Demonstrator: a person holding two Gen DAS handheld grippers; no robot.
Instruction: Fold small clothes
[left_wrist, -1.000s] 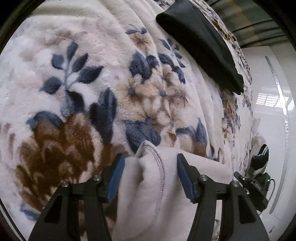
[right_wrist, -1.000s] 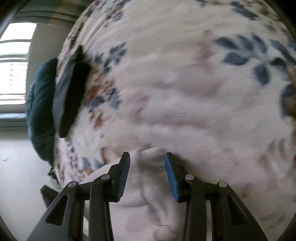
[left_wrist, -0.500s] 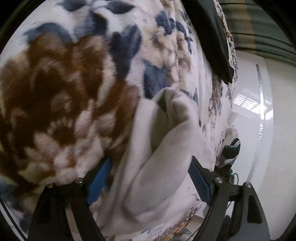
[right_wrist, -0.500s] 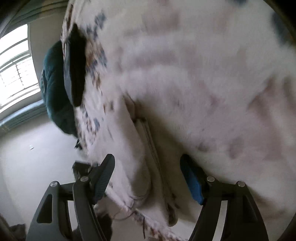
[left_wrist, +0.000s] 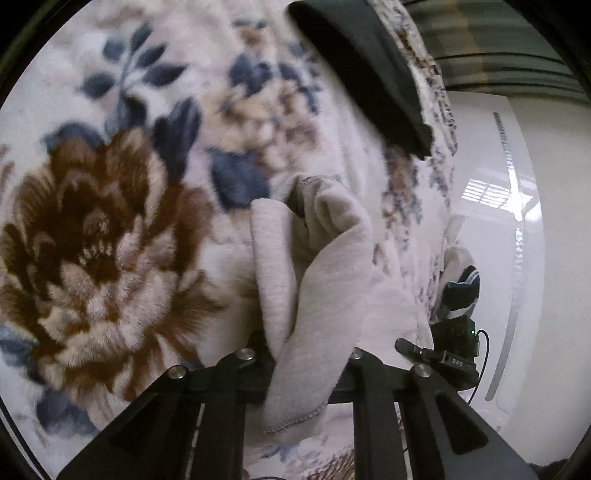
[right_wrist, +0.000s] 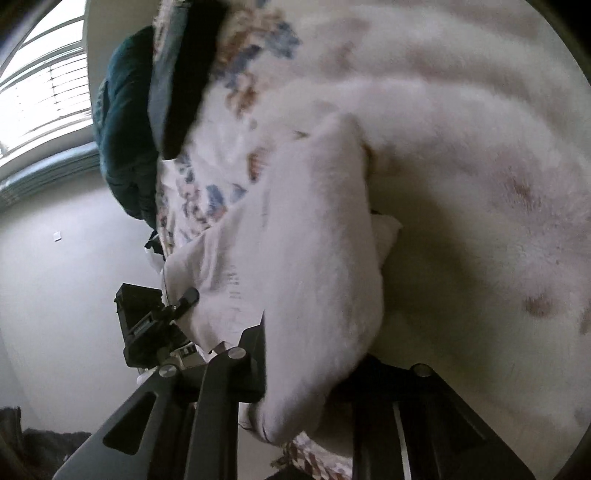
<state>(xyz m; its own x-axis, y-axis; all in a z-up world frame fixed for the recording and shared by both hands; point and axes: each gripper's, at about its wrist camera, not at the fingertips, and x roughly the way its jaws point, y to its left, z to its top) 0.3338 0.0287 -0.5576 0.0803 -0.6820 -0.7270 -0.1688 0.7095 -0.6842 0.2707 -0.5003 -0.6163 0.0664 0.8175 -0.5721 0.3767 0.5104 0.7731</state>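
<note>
A pale beige garment (left_wrist: 317, 280) lies bunched on the floral fleece blanket (left_wrist: 110, 221). My left gripper (left_wrist: 306, 365) is shut on its near fold, and the cloth hangs over the jaws and hides the fingertips. In the right wrist view the same pale garment (right_wrist: 317, 258) drapes over my right gripper (right_wrist: 314, 373), which is shut on it. The other gripper (right_wrist: 155, 325) shows at the lower left of that view.
A folded black garment (left_wrist: 362, 70) lies at the blanket's far edge, also in the right wrist view (right_wrist: 188, 74). A dark teal item (right_wrist: 125, 122) sits beyond it. The bed edge drops to a white floor (left_wrist: 524, 236) on the right.
Both grippers opened wide half a second ago, then closed on the beige garment. The cloth now bunches up between the jaws and is lifted off the blanket.
</note>
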